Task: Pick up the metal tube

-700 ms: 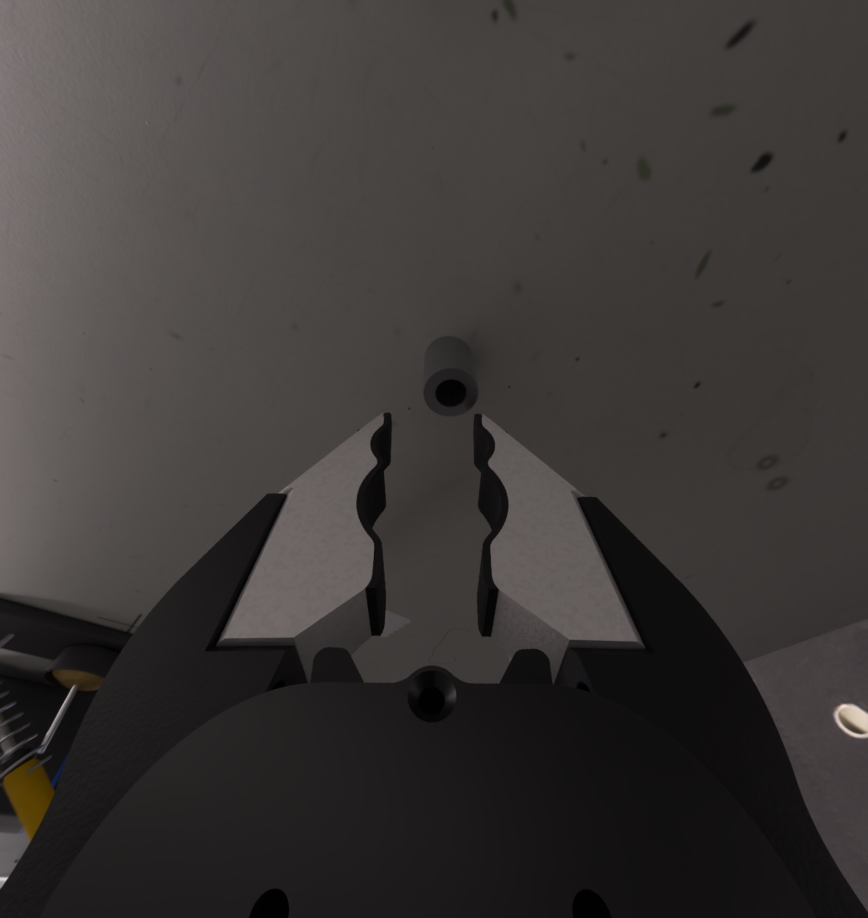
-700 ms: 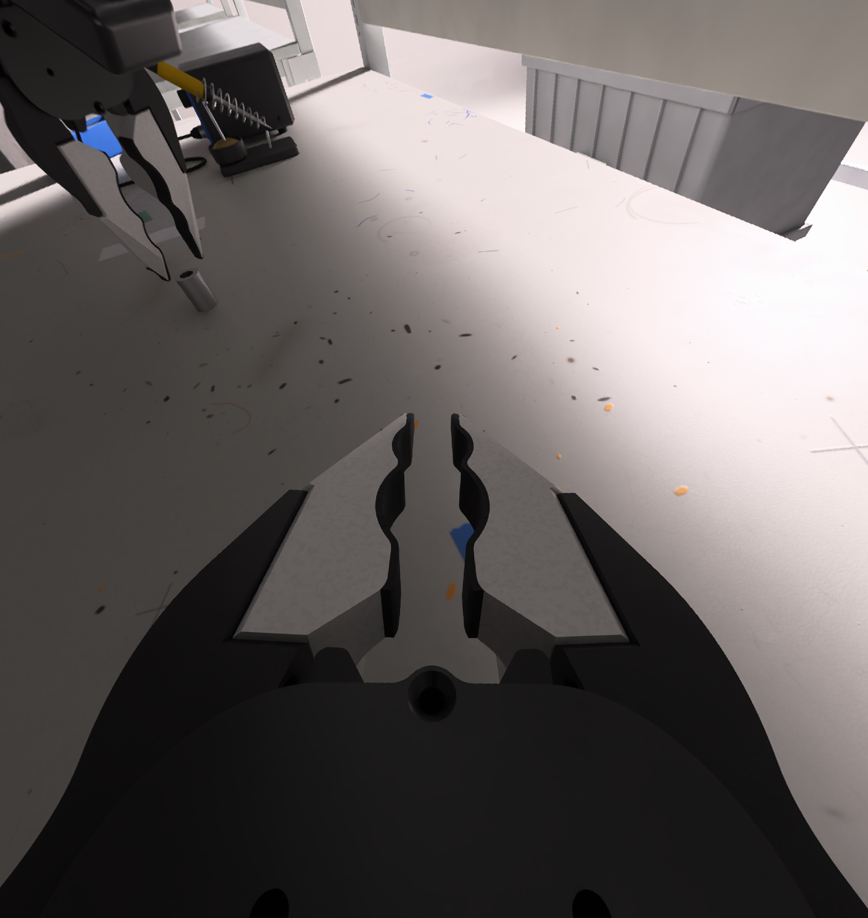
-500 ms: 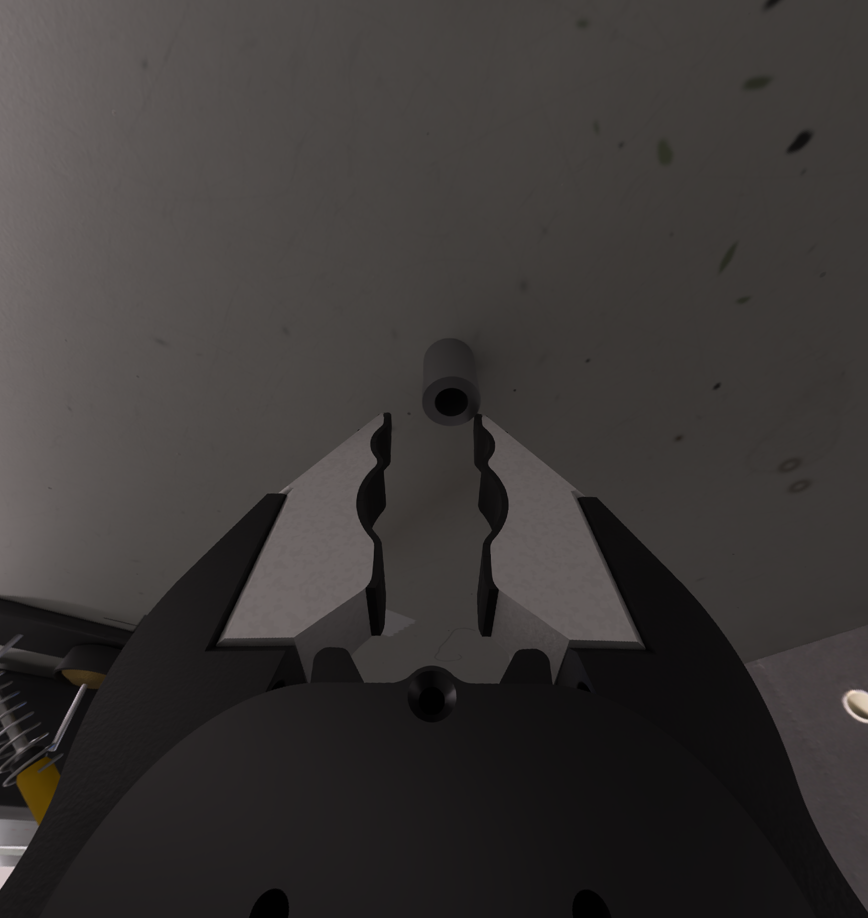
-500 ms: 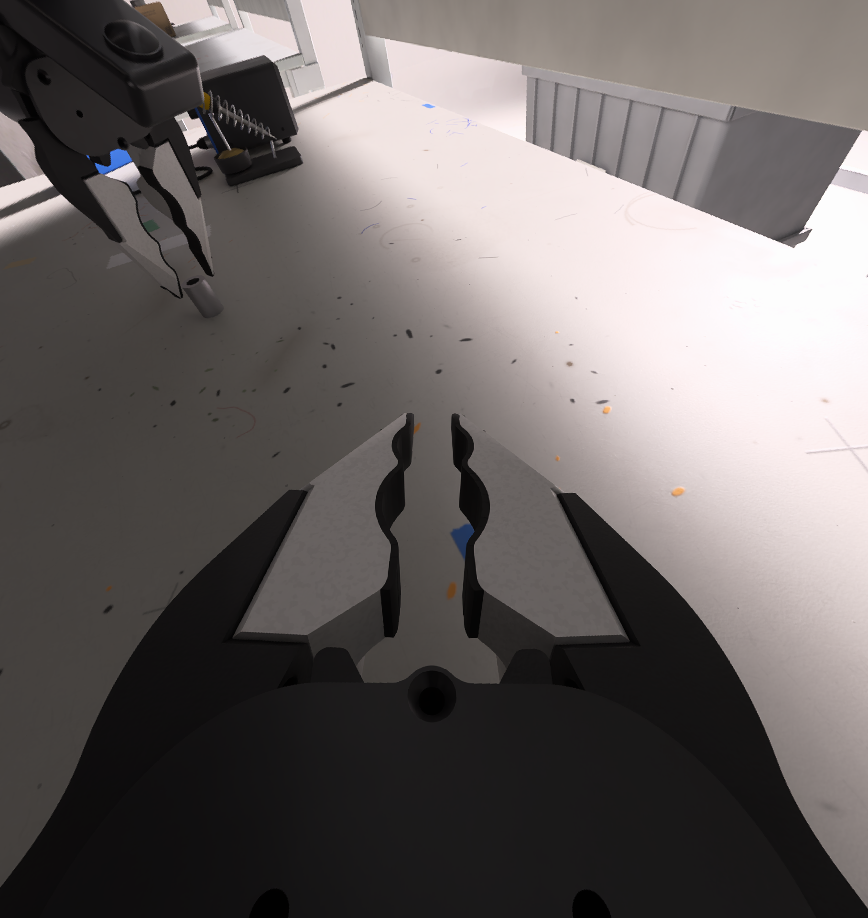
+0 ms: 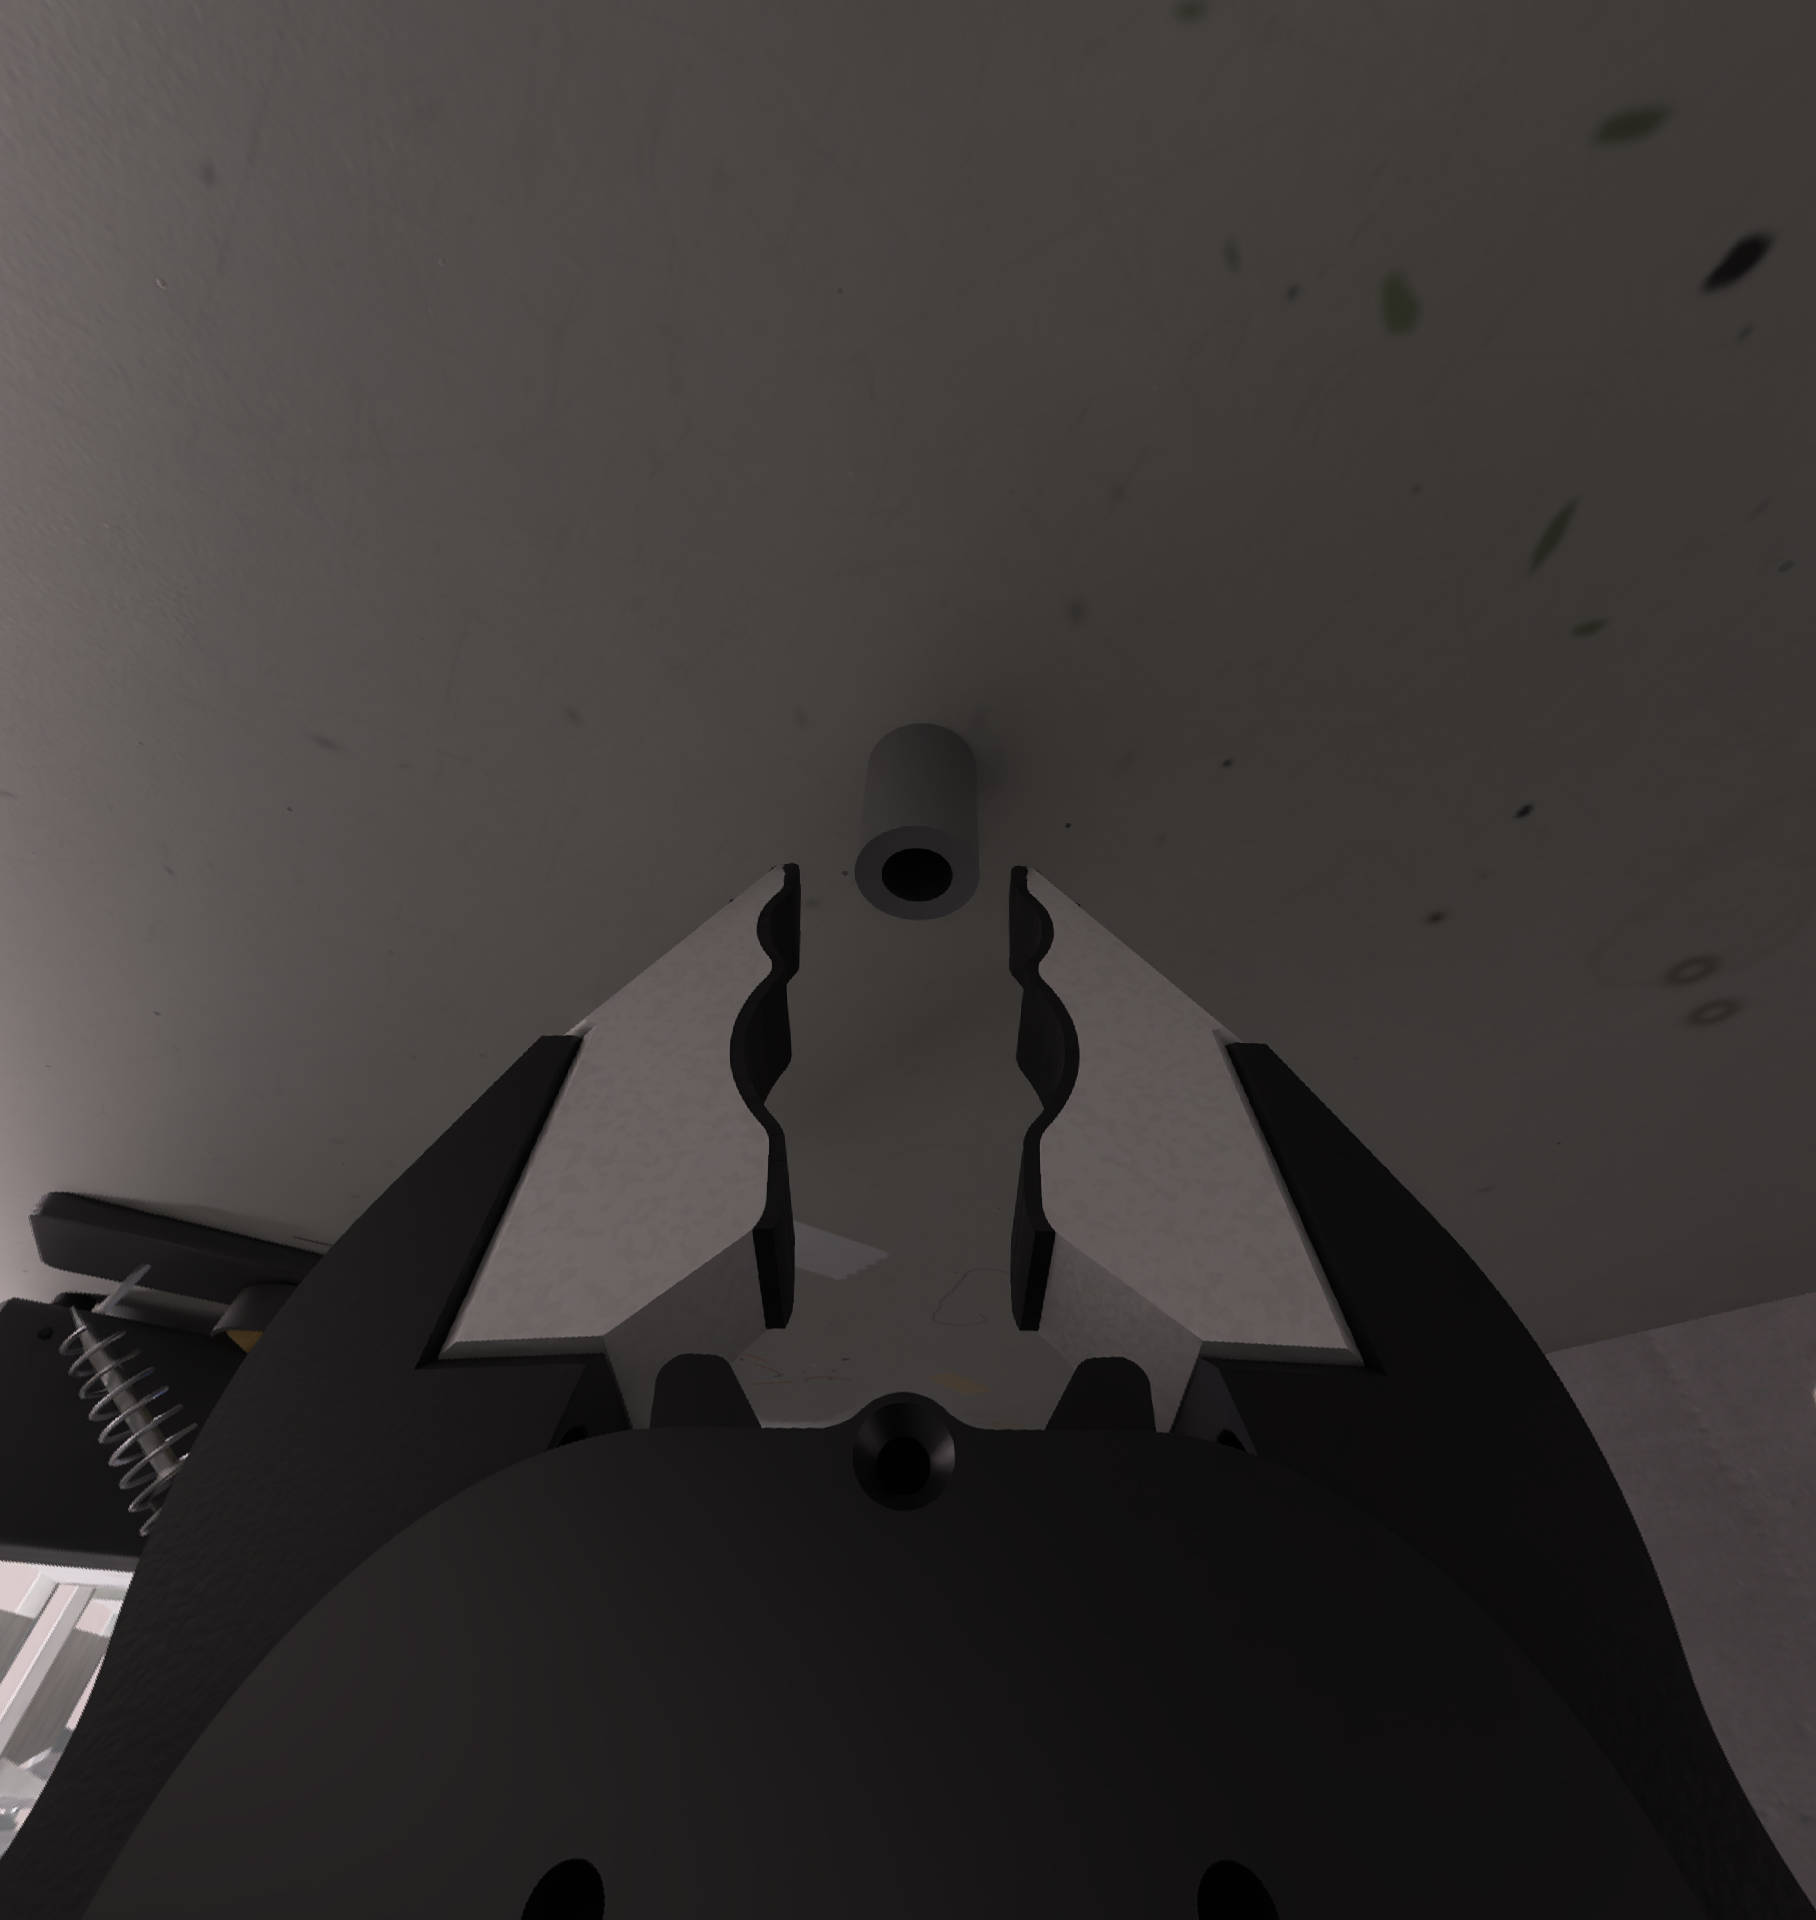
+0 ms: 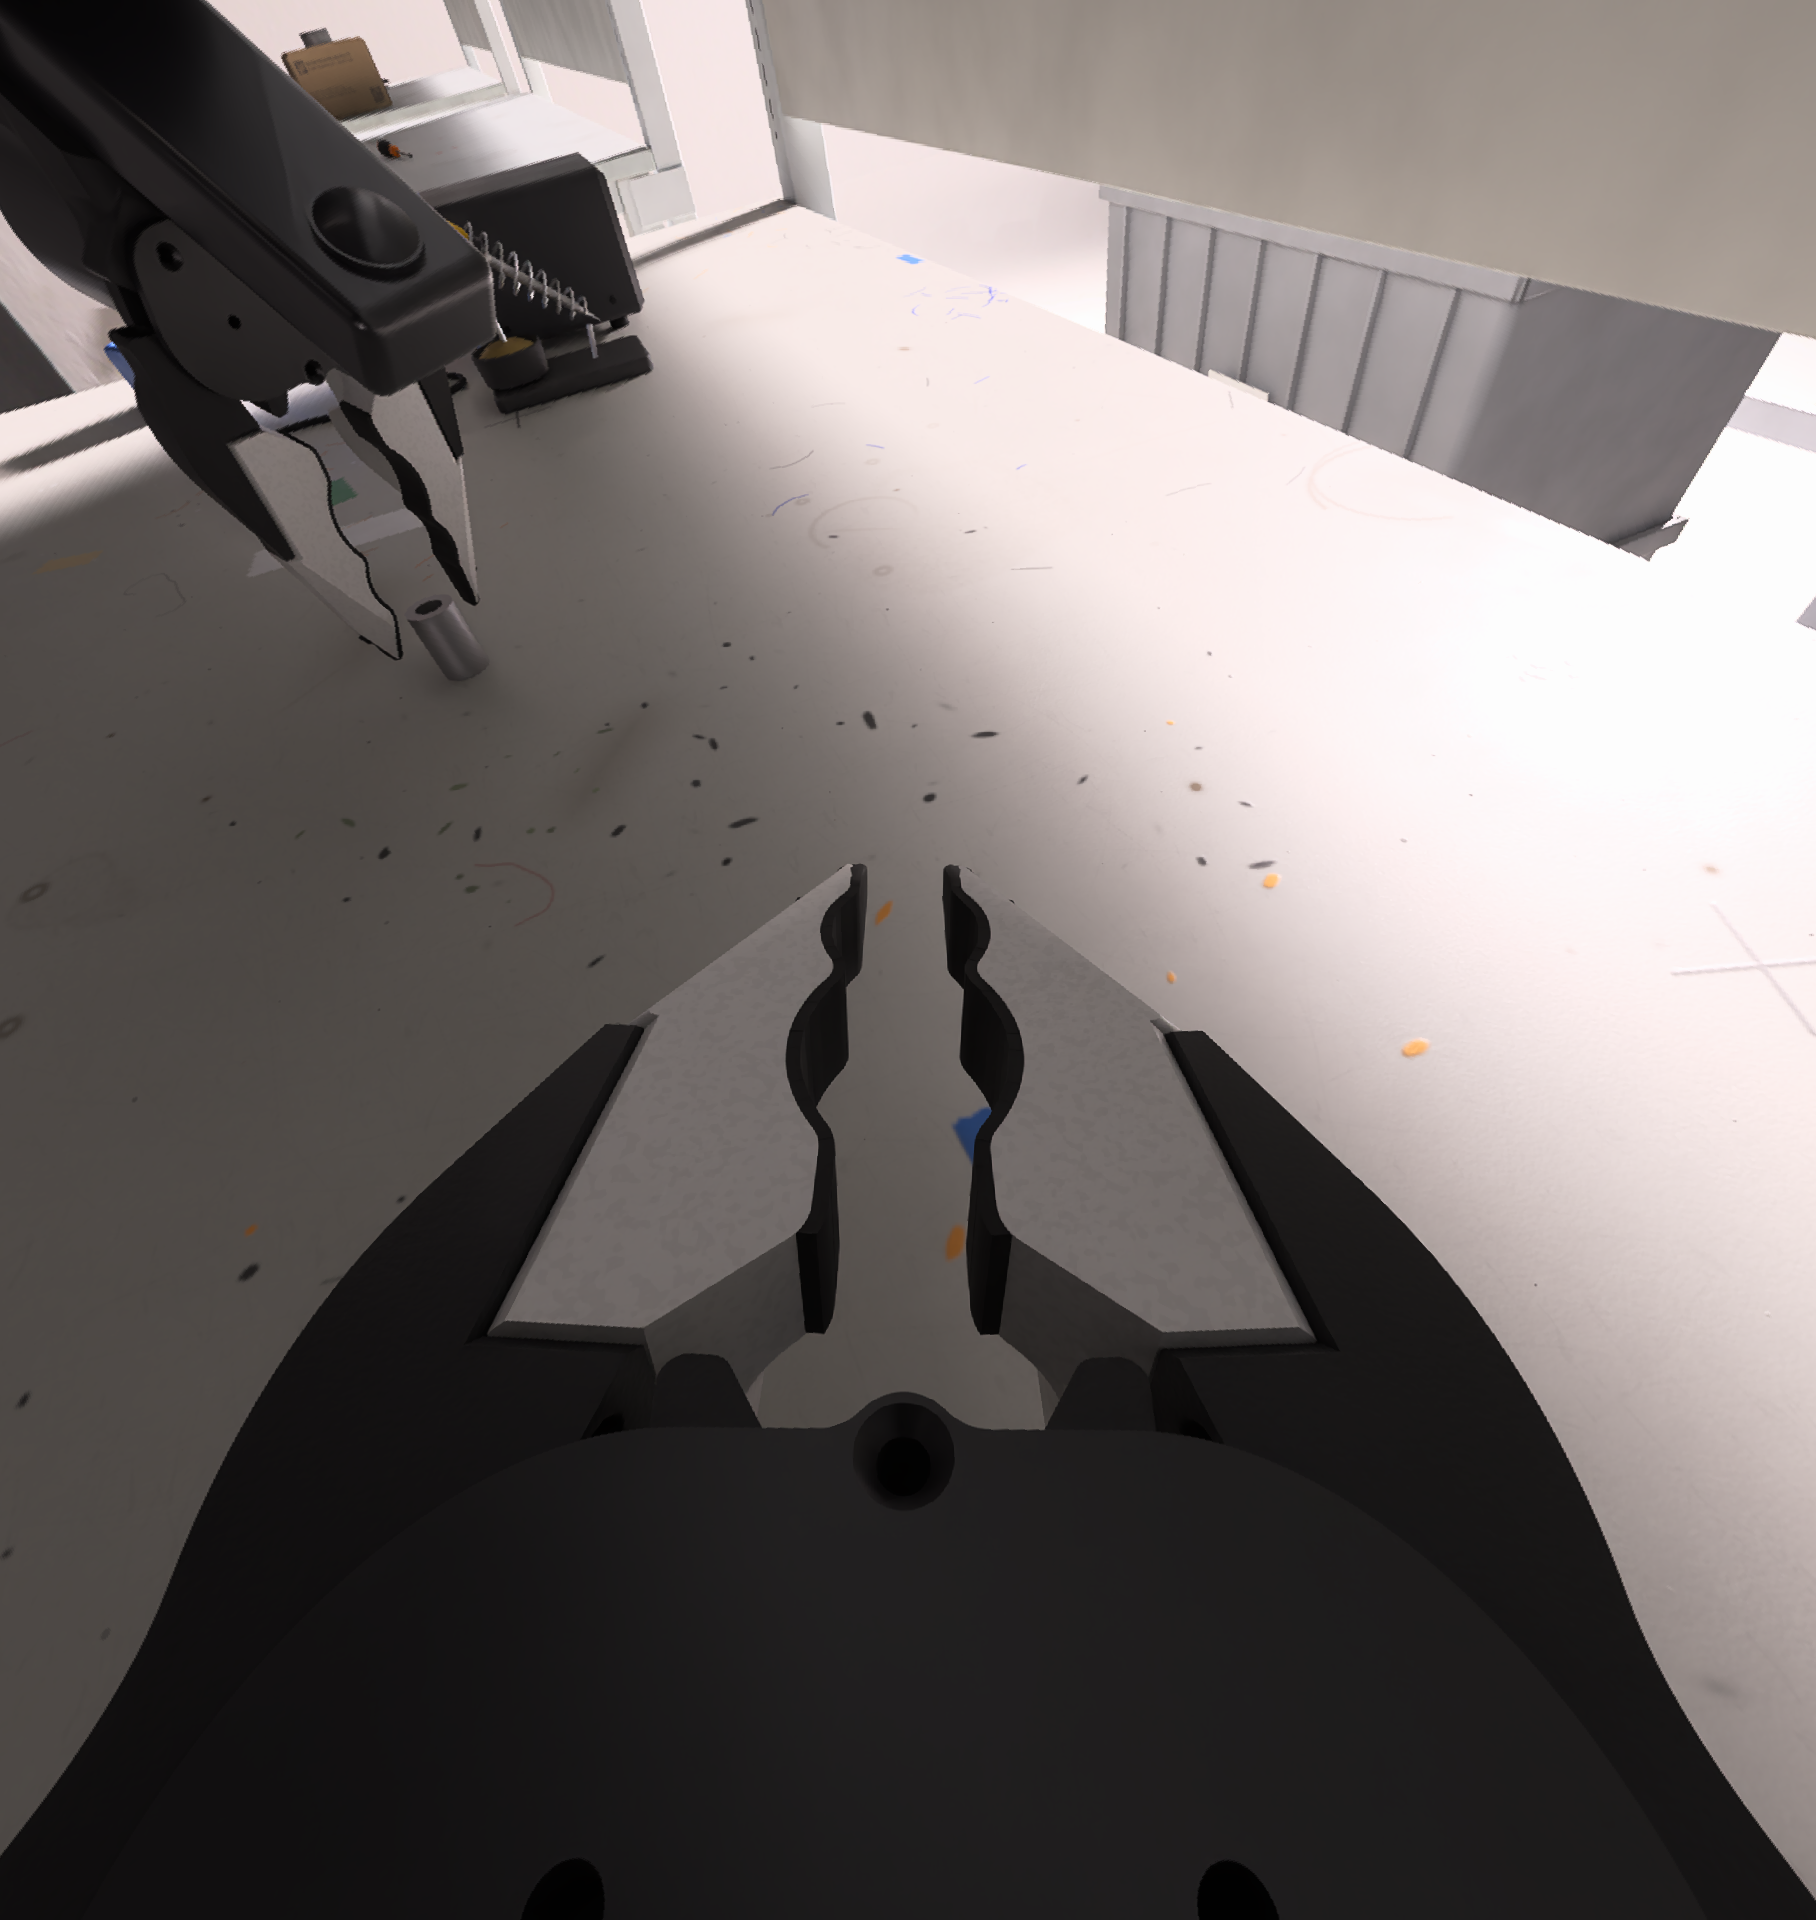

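The metal tube (image 5: pixel 917 800) is a short grey cylinder standing on end on the pale tabletop (image 5: pixel 468 520), its open end facing the left wrist camera. My left gripper (image 5: pixel 905 878) is open, with its fingertips on either side of the tube's near end and not touching it. In the right wrist view the left gripper (image 6: pixel 431 623) comes down at the tube (image 6: pixel 452 649) at the far left. My right gripper (image 6: pixel 904 878) is empty, its jaws a narrow gap apart, low over the table (image 6: pixel 1091 623) and well away from the tube.
A black soldering-iron stand with a coil spring (image 6: pixel 540 291) sits behind the tube; it also shows in the left wrist view (image 5: pixel 125 1423). A grey ribbed bin (image 6: pixel 1403 343) stands at the back right. A dark block with a pale hole (image 5: pixel 1714 1455) lies at the left view's right edge.
My left gripper has come closer to the tube, so its near end now lies between the fingertips, and the jaws have opened a little wider. The right gripper has kept its gap.
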Action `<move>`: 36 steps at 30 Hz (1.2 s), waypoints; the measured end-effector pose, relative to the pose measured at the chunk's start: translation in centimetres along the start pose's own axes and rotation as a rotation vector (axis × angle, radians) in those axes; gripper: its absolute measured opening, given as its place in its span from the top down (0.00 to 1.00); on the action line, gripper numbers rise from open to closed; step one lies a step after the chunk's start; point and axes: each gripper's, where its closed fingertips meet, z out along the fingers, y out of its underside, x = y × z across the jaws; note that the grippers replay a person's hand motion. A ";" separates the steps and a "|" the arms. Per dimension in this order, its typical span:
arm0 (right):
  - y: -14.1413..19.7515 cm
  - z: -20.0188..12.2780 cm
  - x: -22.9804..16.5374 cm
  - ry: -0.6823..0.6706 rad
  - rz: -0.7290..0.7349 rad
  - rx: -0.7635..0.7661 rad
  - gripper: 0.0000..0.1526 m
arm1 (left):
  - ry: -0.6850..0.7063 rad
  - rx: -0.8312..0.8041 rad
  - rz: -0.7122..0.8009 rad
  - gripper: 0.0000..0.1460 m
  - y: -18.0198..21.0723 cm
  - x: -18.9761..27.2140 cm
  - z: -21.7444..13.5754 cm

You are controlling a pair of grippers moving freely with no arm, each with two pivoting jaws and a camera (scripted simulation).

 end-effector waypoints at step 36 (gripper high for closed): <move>-0.6 -1.5 -1.0 0.001 -0.041 0.042 0.91 | 0.068 0.054 -0.025 0.85 -1.6 0.5 -0.1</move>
